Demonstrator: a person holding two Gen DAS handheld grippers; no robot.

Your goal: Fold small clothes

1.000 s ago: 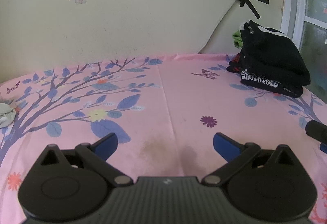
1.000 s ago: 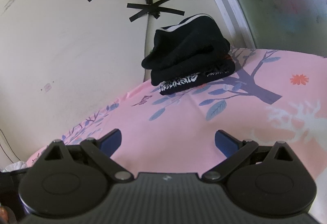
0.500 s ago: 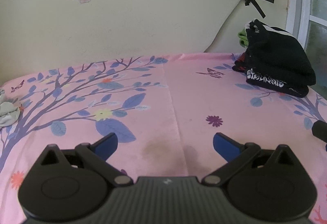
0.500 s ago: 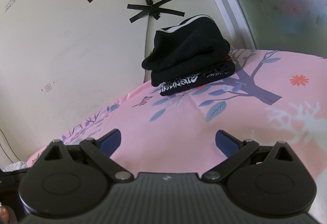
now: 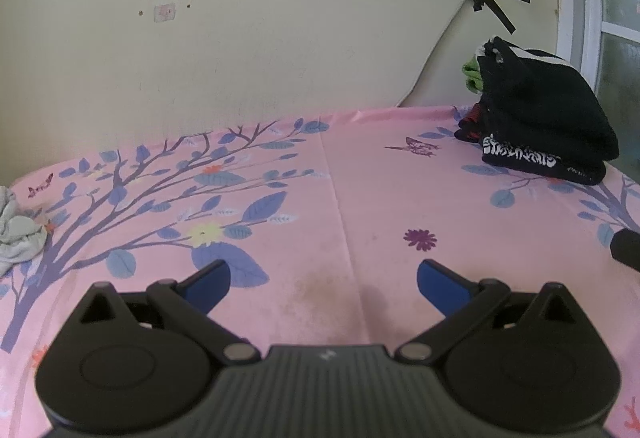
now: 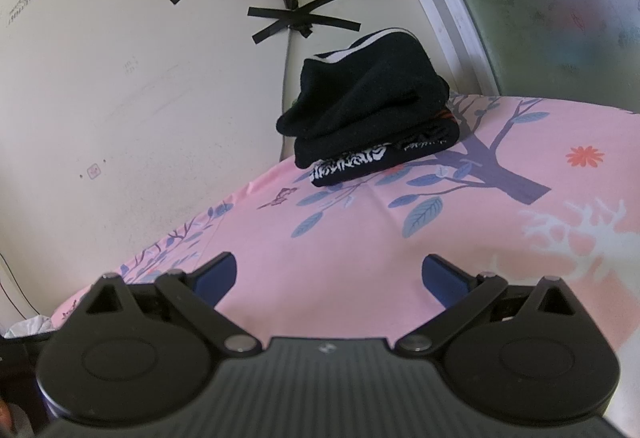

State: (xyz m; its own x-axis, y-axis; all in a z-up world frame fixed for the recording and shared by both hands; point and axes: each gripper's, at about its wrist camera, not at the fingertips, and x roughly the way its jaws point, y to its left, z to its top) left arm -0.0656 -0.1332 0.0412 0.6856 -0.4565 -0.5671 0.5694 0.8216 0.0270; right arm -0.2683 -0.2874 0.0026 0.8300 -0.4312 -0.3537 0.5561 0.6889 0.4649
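Both the left tool (image 5: 323,278) and right tool (image 6: 331,274) hover released over the pink sheet (image 5: 360,198), folded dark stack (image 6: 368,110) parked aside to free folding room

Left gripper (image 5: 323,280) sits wide apart with nothing in it, over the pink floral sheet (image 5: 360,198). Stack of folded black clothes (image 5: 544,122) far right by the wall, crumpled pale garment (image 5: 18,234) at the left edge.
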